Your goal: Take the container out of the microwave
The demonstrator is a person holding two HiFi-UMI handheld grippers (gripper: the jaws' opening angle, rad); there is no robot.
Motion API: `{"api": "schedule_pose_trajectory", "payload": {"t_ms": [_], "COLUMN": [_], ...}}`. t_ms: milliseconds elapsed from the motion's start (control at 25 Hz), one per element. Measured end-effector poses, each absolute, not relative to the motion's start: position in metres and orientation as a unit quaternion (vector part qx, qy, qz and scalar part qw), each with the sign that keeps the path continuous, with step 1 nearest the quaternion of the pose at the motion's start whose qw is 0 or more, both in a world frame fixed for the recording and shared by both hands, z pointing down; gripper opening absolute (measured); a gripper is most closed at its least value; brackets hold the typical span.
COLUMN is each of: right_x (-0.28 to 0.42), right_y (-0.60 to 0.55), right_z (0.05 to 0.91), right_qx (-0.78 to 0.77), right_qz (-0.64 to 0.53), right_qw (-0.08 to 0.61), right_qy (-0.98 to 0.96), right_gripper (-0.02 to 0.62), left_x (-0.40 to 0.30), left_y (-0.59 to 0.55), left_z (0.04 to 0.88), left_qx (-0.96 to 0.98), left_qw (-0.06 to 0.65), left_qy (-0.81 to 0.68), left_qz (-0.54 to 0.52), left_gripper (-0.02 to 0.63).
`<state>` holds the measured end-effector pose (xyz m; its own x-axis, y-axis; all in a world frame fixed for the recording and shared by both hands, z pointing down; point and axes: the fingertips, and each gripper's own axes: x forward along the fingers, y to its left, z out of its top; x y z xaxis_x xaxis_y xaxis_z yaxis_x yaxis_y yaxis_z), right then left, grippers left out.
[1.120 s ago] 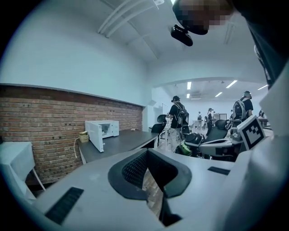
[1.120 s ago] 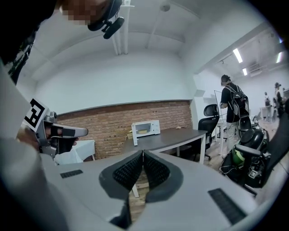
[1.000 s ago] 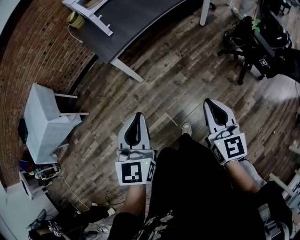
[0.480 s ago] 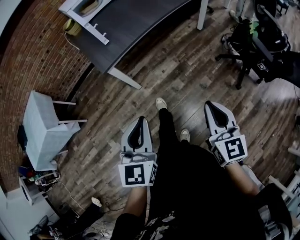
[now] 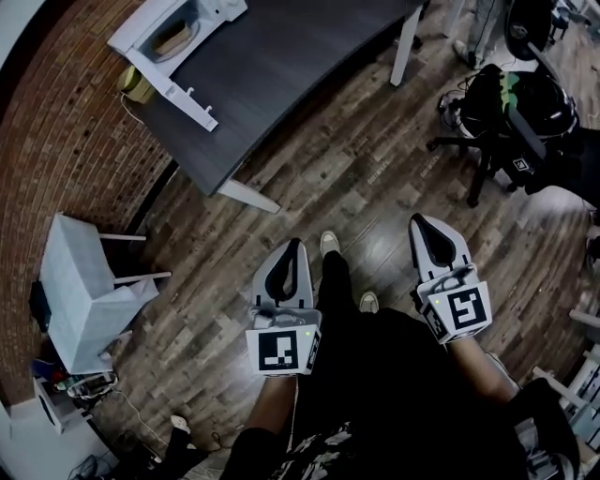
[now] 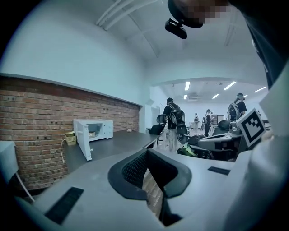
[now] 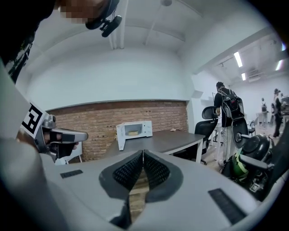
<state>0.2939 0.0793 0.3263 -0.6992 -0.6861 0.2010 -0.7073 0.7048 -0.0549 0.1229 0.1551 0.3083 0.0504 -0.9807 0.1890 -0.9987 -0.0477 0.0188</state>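
A white microwave [image 5: 208, 11] stands on the far left of a dark desk [image 5: 281, 66] with its door [image 5: 169, 86] swung open. A tan container [image 5: 172, 39] lies inside it. The same microwave [image 6: 100, 128] shows far off in the left gripper view, and the microwave [image 7: 140, 130] with the container [image 7: 132, 133] in the right gripper view. My left gripper [image 5: 296, 246] and right gripper [image 5: 417, 221] hang over the wooden floor, well short of the desk. Both are shut with nothing between the jaws.
A white side table [image 5: 84, 281] stands by the brick wall at left. A small basket [image 5: 136, 84] sits beside the microwave. A black office chair [image 5: 506, 122] with bags is at right. People [image 6: 171, 122] stand further back in the room.
The person has stepped forward, so both grippers are nearer the desk. The microwave with its open door has come fully into the head view at top left.
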Motion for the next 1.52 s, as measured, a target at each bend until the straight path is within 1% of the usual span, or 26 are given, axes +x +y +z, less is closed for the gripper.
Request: {"api": "schedule_pose_trajectory", "payload": {"t_ms": [80, 200, 360, 760, 880, 1200, 1520], "right_x": [0.279, 0.256, 0.225, 0.161, 0.142, 0.116, 0.095], "right_y": [0.062, 0.031, 0.008, -0.04, -0.051, -0.059, -0.099], "right_z": [0.322, 0.313, 0.311, 0.305, 0.302, 0.302, 0.312], "right_qx": [0.376, 0.374, 0.378, 0.377, 0.379, 0.379, 0.354], "right_qz": [0.063, 0.058, 0.073, 0.059, 0.053, 0.05, 0.055], "right_qw": [0.09, 0.087, 0.1, 0.096, 0.094, 0.105, 0.106], "right_qy": [-0.92, -0.921, -0.917, -0.919, -0.919, -0.918, -0.928], "right_gripper": [0.064, 0.064, 0.064, 0.064, 0.064, 0.064, 0.064], "left_x": [0.109, 0.088, 0.06, 0.003, -0.016, -0.035, -0.045], "left_y": [0.135, 0.106, 0.082, 0.027, 0.014, -0.007, -0.045], "left_z": [0.304, 0.292, 0.29, 0.29, 0.292, 0.291, 0.298], "left_qx": [0.722, 0.727, 0.723, 0.731, 0.734, 0.739, 0.727], "left_qw": [0.079, 0.063, 0.076, 0.08, 0.068, 0.077, 0.079], "left_qy": [-0.685, -0.682, -0.685, -0.676, -0.675, -0.669, -0.681], "left_qz": [0.057, 0.053, 0.048, 0.035, 0.036, 0.023, 0.03], "left_gripper": [0.008, 0.008, 0.008, 0.008, 0.008, 0.008, 0.008]}}
